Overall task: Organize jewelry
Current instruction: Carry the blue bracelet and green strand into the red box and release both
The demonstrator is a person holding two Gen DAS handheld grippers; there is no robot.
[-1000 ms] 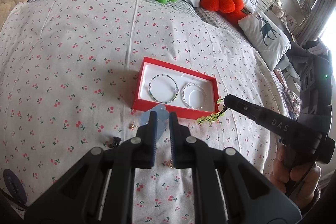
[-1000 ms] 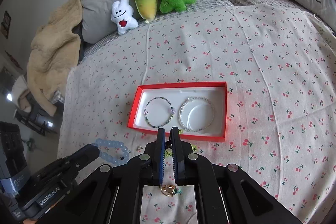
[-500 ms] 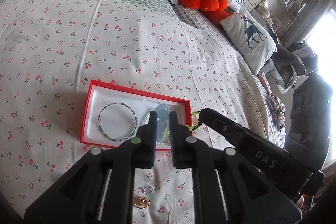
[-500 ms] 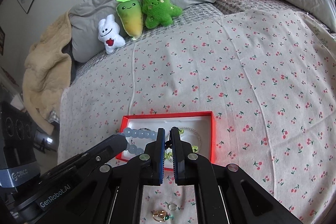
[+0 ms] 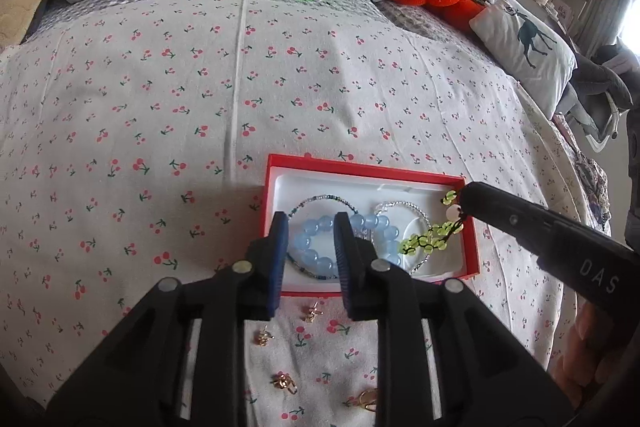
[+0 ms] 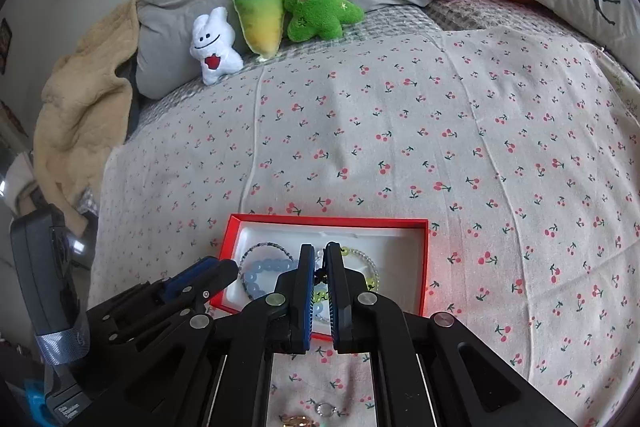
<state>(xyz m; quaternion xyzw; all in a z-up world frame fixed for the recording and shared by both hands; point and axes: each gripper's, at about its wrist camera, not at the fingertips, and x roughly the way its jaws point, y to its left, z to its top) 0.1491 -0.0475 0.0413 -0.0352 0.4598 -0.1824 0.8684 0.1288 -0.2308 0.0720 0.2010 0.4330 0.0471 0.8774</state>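
Left gripper (image 5: 311,223): jaws opening over the red box (image 5: 362,169), nothing pressed between the pads.
Blue bracelet (image 5: 320,241): chunky pale-blue translucent beads in a ring; lies in the box's left half, part of it between the spreading fingers, across a thin beaded bracelet (image 5: 320,197).
Right gripper (image 6: 316,259): jaws clamped tight on a green bracelet (image 5: 426,243).
Green bracelet: small yellow-green beads on dark cord with one pale bead; dangles from the tips above the box's right end, over a clear-bead bracelet (image 5: 404,205).
Bedspread (image 5: 280,87): cherry print; small gold earrings (image 5: 264,338) lie just outside the box's near edge.
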